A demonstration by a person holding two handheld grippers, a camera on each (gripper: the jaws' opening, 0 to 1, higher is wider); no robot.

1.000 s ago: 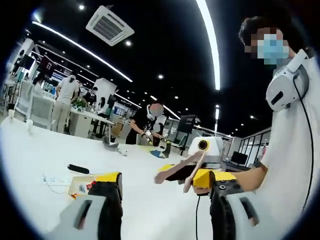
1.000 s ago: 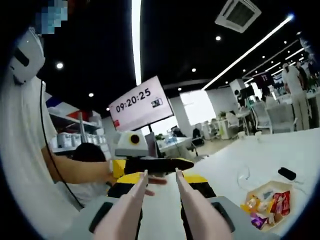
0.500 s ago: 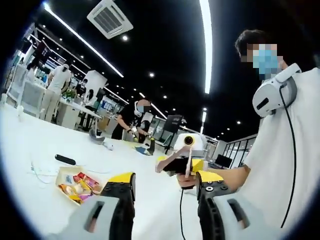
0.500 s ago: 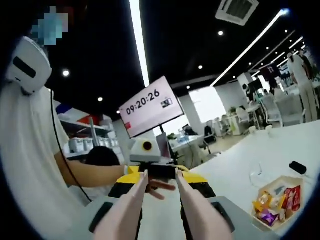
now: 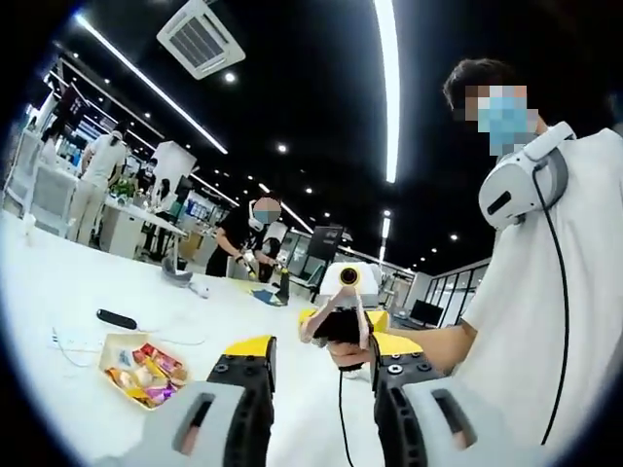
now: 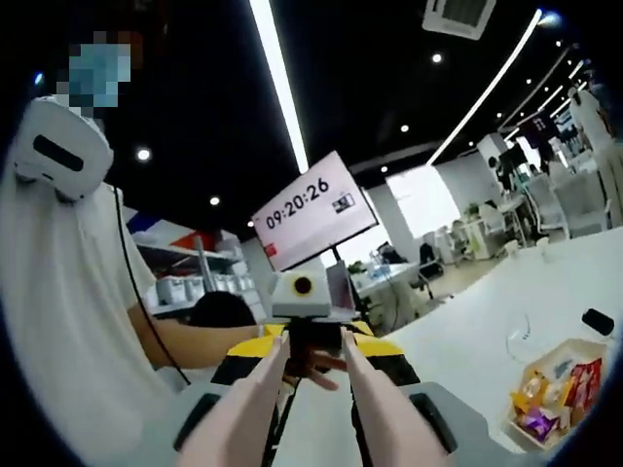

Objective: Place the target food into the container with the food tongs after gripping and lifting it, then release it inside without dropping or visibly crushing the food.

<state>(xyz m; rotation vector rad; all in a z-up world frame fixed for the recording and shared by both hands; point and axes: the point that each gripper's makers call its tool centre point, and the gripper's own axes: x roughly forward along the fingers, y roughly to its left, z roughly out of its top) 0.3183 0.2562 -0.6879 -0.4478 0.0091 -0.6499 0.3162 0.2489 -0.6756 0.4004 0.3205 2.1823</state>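
Note:
An open cardboard tray (image 5: 115, 342) of wrapped snacks lies on the white table (image 5: 58, 292), low left in the left gripper view. In the right gripper view the tray (image 6: 574, 352) is at the lower right. My left gripper (image 5: 316, 375) stands open, its black and yellow jaws wide apart with nothing between them. My right gripper (image 6: 312, 341) carries pink food tongs (image 6: 268, 389) whose arms are parted and hold nothing. The two grippers face each other above the table: the right gripper (image 5: 341, 313) shows straight ahead of the left one, and the left gripper (image 6: 316, 336) shows beyond the tong tips.
A black bar-shaped object (image 5: 122, 318) and a white cable (image 5: 68, 341) lie beyond the tray. The person holding the grippers (image 5: 545, 292) stands close at the table's side. Other people work at desks in the background (image 5: 243, 233). A wall screen (image 6: 316, 209) shows a clock.
Both views have swung until the grippers face each other head on, and the tray has come fully into the left gripper view. Neither gripper's opening has changed.

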